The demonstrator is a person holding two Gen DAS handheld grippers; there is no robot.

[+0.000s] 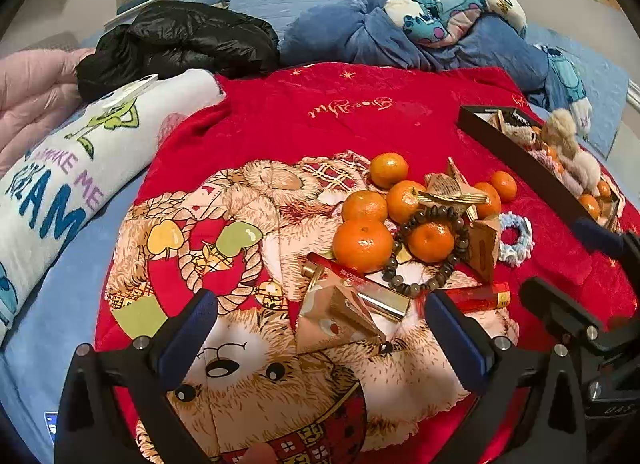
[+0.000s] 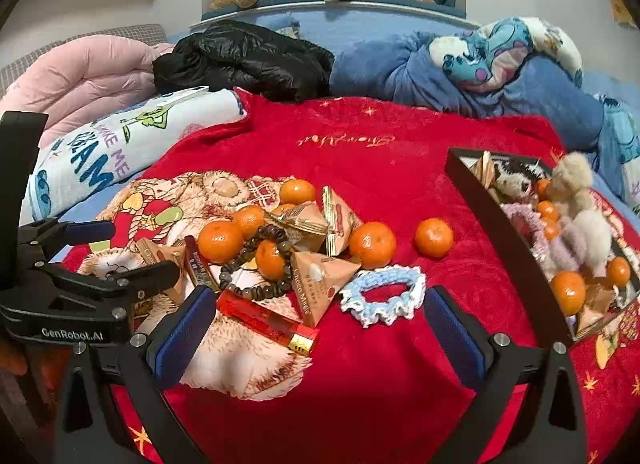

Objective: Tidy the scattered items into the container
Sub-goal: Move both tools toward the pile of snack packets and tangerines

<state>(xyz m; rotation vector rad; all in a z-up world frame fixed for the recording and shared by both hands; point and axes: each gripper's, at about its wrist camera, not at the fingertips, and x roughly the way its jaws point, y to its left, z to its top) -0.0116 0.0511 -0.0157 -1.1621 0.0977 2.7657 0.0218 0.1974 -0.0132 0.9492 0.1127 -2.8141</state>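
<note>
Both grippers hover over the red blanket (image 2: pixel 360 404) on the bed, fingers spread wide and holding nothing. The scattered pile – mandarins, triangular snack packs, a bead bracelet (image 2: pixel 256 260), red lighters – lies just left of the black container (image 2: pixel 508 232), which sits apart at the blanket's right edge and already holds mandarins and fluffy scrunchies.

The right gripper (image 2: pixel 320 320) is the nearer one to that container. Directly ahead of its fingers, toward the container side of the pile, lies the blue-and-white crocheted scrunchie (image 2: pixel 382 296), flat, its long axis running across the gap between the fingers, so a straight forward dip would likely straddle it.

The left gripper (image 1: pixel 320 324) points at a triangular snack pack (image 1: pixel 340 316) on the pile's far side from the container, level and low.
</note>
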